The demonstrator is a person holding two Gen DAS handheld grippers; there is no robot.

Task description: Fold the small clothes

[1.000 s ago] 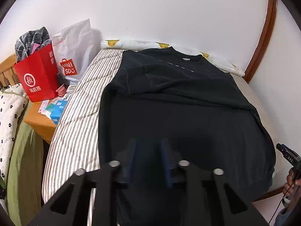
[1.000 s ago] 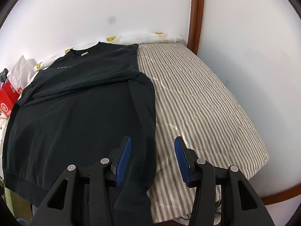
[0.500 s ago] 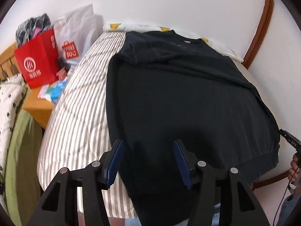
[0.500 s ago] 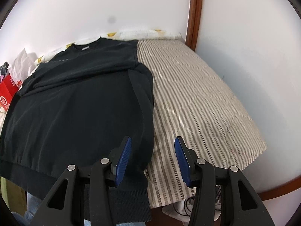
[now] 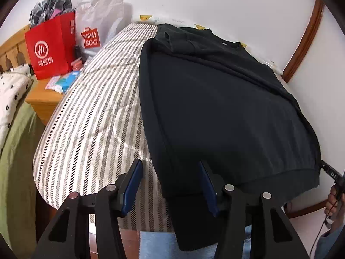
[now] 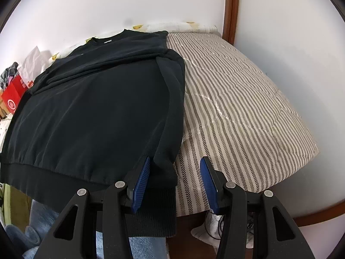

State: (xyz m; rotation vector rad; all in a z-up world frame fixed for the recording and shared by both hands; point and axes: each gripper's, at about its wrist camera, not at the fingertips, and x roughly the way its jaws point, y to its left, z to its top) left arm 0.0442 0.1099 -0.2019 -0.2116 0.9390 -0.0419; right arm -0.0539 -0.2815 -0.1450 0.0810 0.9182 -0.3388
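Black sweatshirt (image 5: 226, 112) flat on striped bed (image 5: 92, 116) — left gripper (image 5: 170, 183), right gripper (image 6: 174, 181) at 6 o'clock, jaws wide, holding nothing.

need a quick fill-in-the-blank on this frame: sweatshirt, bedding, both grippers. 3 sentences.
1. The sweatshirt lying on the bed is ____ in colour.
2. The quilt under it has a ____ pattern.
3. The jaws of the left gripper and the right gripper both stand ____.

Missing words: black; striped; open
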